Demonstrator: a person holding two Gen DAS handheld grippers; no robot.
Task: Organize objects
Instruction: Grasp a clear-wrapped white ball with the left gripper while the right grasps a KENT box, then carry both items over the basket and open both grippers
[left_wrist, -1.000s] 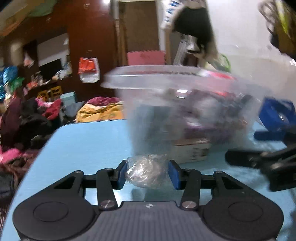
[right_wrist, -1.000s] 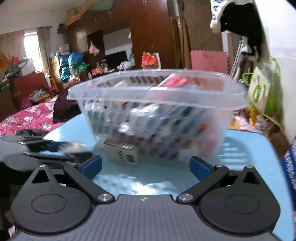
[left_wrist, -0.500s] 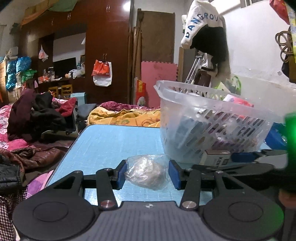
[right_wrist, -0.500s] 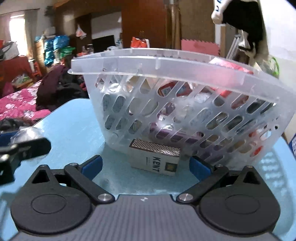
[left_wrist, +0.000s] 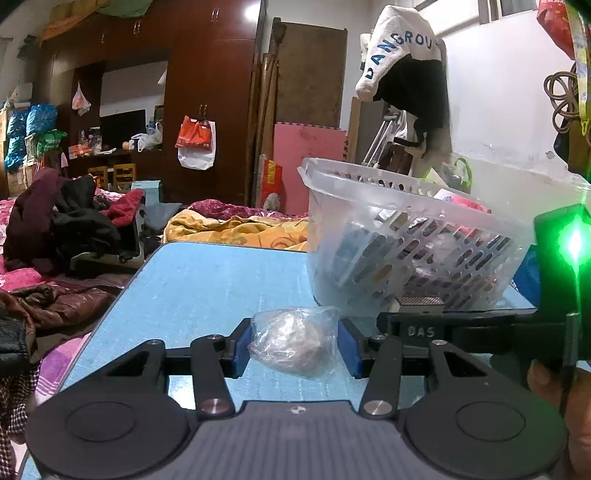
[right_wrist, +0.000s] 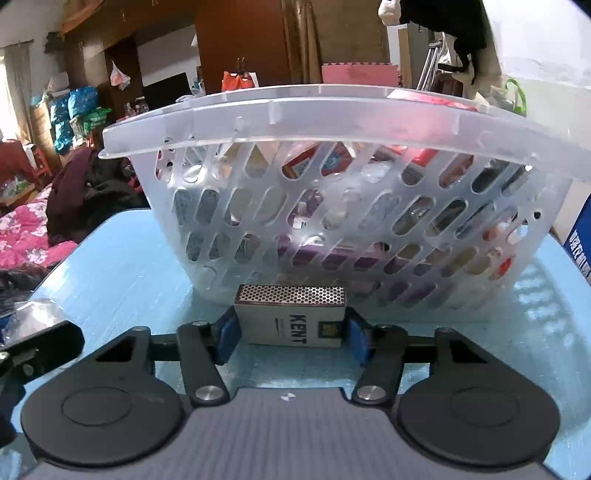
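Basket (right_wrist: 332, 122) contents only showed thru the wall slots as bits of red, purple and grey, too broken up to name. Basket's right end ran out of frame in the right wrist view. KENT box (right_wrist: 291, 325) hid the basket's foot behind it. What sat inside the clear bag (left_wrist: 295, 341) was too cloudy to tell. Right gripper (left_wrist: 417, 326) in the left wrist view was mostly cut off at the frame edge, green glare (left_wrist: 574, 243) washing out its body
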